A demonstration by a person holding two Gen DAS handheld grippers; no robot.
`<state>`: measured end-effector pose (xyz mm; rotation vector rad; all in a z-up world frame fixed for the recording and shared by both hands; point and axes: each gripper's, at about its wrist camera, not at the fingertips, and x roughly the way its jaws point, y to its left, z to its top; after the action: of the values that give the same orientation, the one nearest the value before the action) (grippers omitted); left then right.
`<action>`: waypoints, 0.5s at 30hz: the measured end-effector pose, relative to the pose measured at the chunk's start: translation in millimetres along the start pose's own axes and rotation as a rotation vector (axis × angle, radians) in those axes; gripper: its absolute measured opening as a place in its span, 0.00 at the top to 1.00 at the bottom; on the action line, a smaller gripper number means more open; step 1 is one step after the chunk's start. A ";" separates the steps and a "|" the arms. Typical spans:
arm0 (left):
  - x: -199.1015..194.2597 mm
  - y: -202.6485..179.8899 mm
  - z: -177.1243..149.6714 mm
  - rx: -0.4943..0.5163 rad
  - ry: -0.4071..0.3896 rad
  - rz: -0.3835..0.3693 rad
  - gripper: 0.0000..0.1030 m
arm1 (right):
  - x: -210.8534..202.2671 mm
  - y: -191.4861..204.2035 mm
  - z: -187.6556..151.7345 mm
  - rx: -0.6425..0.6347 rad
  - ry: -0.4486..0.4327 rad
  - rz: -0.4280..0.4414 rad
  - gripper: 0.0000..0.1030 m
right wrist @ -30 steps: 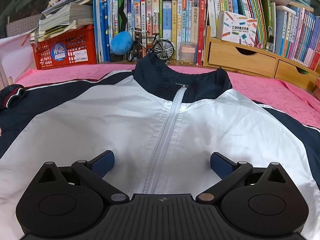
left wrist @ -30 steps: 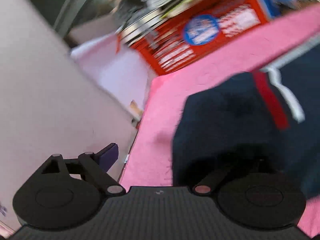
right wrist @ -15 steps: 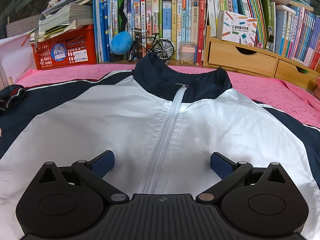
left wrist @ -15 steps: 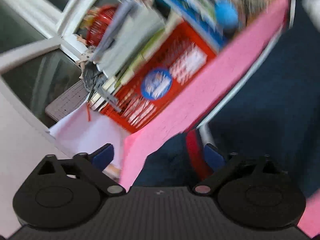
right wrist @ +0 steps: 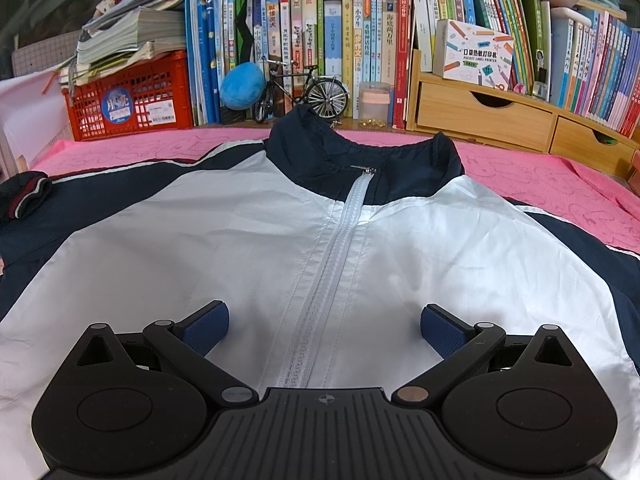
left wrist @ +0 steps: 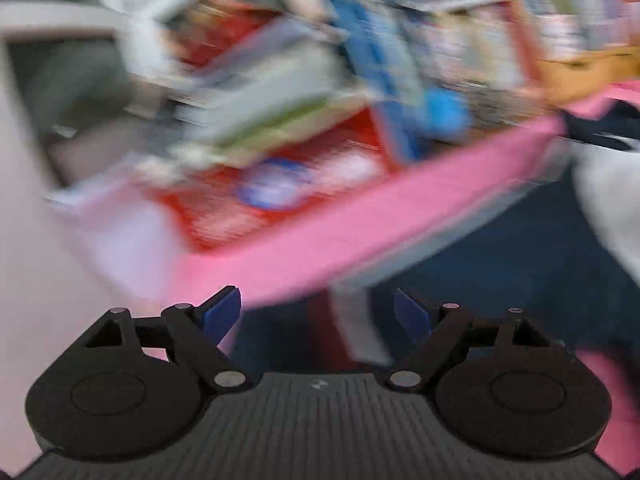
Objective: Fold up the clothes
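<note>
jacket (right wrist: 248,240) flat, zipped, face up on pink cloth (right wrist: 540,176) | no fold made, both sleeves and body left | right gripper (right wrist: 324,326) spread, empty over zip | left gripper (left wrist: 318,314) spread, just narrowing, cuff (left wrist: 348,328) apparently between unpinched (blurred)

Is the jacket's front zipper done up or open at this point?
Done up. The zipper runs closed up the jacket front to its pull at the collar.
</note>
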<state>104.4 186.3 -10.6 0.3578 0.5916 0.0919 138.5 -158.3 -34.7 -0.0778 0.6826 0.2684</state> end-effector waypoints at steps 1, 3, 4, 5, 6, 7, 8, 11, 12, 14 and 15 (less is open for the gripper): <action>12.6 -7.9 -3.0 -0.004 0.030 -0.028 0.18 | 0.0 -0.1 0.1 0.000 0.000 0.000 0.00; 39.4 -12.6 -11.6 -0.011 0.087 0.000 0.18 | -0.3 0.0 -0.1 0.000 0.000 0.000 0.00; 49.2 -6.5 -14.5 -0.019 0.095 0.066 0.19 | -0.4 0.0 -0.2 0.000 0.000 0.000 0.00; 56.9 3.6 -15.1 -0.033 0.110 0.179 0.22 | -0.5 0.0 -0.2 0.000 0.000 0.000 0.00; 62.3 13.3 -13.5 -0.032 0.122 0.340 0.25 | -0.6 0.0 -0.3 0.000 0.000 0.000 0.00; 62.9 19.6 -11.2 -0.002 0.105 0.521 0.35 | -0.5 0.0 -0.3 0.001 0.000 0.000 0.00; 62.7 24.5 -8.2 0.047 0.086 0.702 0.35 | -0.1 -0.1 -0.2 0.001 0.000 0.000 0.00; 53.1 36.2 -3.7 0.146 0.045 0.941 0.21 | 0.0 -0.1 -0.3 0.000 0.000 0.000 0.00; 52.0 42.3 -2.2 0.140 0.054 0.961 0.17 | 0.0 -0.2 -0.2 0.000 0.000 0.000 0.00; 53.5 56.6 0.4 0.074 0.101 0.960 0.16 | 0.0 -0.4 -0.3 0.001 0.000 0.000 0.00; 53.1 62.4 -0.2 0.023 0.117 0.939 0.16 | 0.0 -0.4 -0.4 0.001 0.000 0.001 0.00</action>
<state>149.3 254.5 -16.7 0.6333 0.4983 1.0127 138.4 -158.8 -35.0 -0.0768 0.6827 0.2687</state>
